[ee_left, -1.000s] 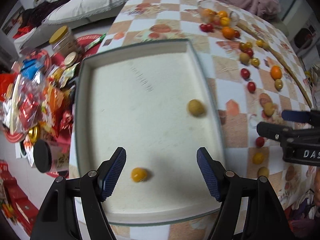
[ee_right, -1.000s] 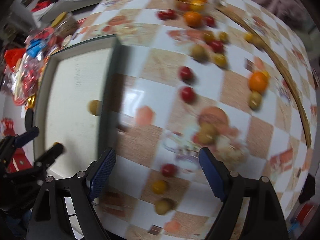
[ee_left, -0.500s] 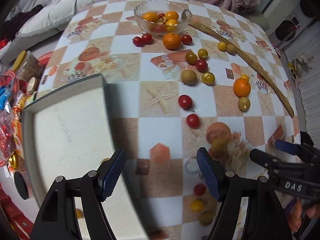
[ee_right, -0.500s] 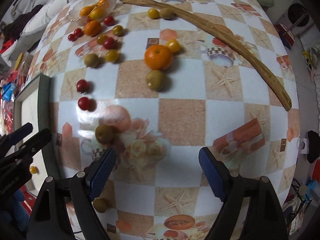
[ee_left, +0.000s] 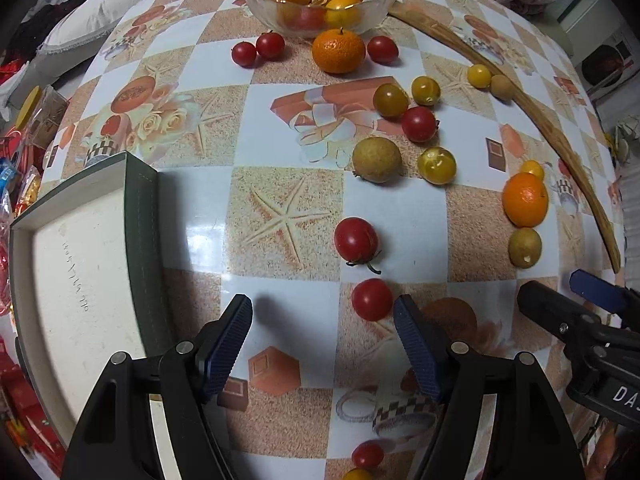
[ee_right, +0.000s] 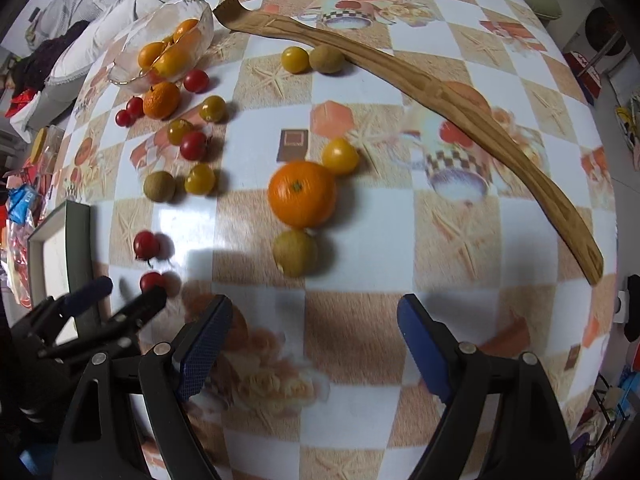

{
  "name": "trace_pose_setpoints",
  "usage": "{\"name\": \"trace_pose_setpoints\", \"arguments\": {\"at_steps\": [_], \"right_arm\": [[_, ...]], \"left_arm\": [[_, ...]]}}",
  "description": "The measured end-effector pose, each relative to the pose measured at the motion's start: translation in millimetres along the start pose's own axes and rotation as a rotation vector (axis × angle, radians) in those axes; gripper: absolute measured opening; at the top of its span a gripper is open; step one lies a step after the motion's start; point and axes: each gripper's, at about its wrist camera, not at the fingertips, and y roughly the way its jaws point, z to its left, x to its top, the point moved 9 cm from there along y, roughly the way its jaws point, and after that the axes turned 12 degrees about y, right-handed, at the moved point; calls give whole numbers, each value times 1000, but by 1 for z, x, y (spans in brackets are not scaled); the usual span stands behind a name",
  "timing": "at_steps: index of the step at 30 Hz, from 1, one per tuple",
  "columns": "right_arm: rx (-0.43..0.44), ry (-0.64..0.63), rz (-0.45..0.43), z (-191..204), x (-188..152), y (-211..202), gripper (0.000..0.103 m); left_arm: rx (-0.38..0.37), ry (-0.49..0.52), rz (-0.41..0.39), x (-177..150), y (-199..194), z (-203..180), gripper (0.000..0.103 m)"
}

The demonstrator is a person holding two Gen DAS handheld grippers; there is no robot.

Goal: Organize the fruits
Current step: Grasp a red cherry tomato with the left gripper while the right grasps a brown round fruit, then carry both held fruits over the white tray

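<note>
Most of the sorting looks undone; the round table with the glossy checked beige-and-white cloth [ee_left: 280, 184] is strewn with loose fruit, and only the scalloped clear glass bowl [ee_left: 320, 8] at twelve o'clock in the left wrist view holds a few orange and yellow pieces; whether those were placed as part of this job I cannot tell.

The shallow white-lined tray with a dark green rim [ee_left: 144, 240] sits at nine o'clock in that view; the part of it in sight is bare, though much of it is cut off by the frame.

Loose on the cloth: two small red cherry tomatoes [ee_left: 356, 240] just ahead of the left gripper [ee_left: 322, 332], the nearer one lying close to its right pad, apart from it; a brown-skinned round longan [ee_left: 376, 160] and yellow cherry tomatoes toward one o'clock; a mandarin orange [ee_left: 338, 50] touching the bowl's front; a second mandarin [ee_right: 302, 194] at twelve o'clock ahead of the right gripper [ee_right: 314, 344], with an olive-yellow round fruit [ee_right: 295, 252] just beneath it.

A long curved wooden strip [ee_right: 440, 92] arcs along the table's far edge.

Both sets of jaws stand apart with nothing between them; the right pair has just been closing slightly, with nothing gripped.

My judgement: early in the work; nearly every fruit remains to be gathered.
</note>
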Motion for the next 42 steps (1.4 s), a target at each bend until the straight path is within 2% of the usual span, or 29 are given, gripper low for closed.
{"name": "trace_pose_setpoints", "arguments": {"at_steps": [5,7,11,13,14,15,16,17,19,21,22,31,42], "right_arm": [[9,-1,9,1,10,8,75],[11,2,9,5,13,13,67],[4,1,13,7,16,19,60],[2,-3,6,8,16,19,54],[-3,-7,2,8,16,18,51],[-9,-8,0,28,22,28,42],[-13,-10,-2,30,24,29,32],[-8,-10,0,32,25,30,28],[2,-13,3,36,26,31,27],[15,-13,1,37,26,28,27],[25,-11,1,37,25,25,27],[74,2,-7,23,8,1,27],[96,-25,-2,37,-17,-12,27]], "left_arm": [[28,-12,8,2,7,-1,74],[37,-12,7,4,8,-2,74],[51,-6,7,9,10,-10,74],[55,-8,9,12,11,-14,74],[57,-9,10,12,11,-15,71],[55,-10,7,13,10,-15,66],[59,-7,6,14,9,-18,64],[58,-4,6,15,9,-21,59],[55,4,0,16,7,-25,47],[49,12,-10,14,2,-27,27],[46,15,-14,14,0,-27,23],[-49,3,-73,0,-23,-17,22],[-56,11,-117,-18,-48,5,22]]}}
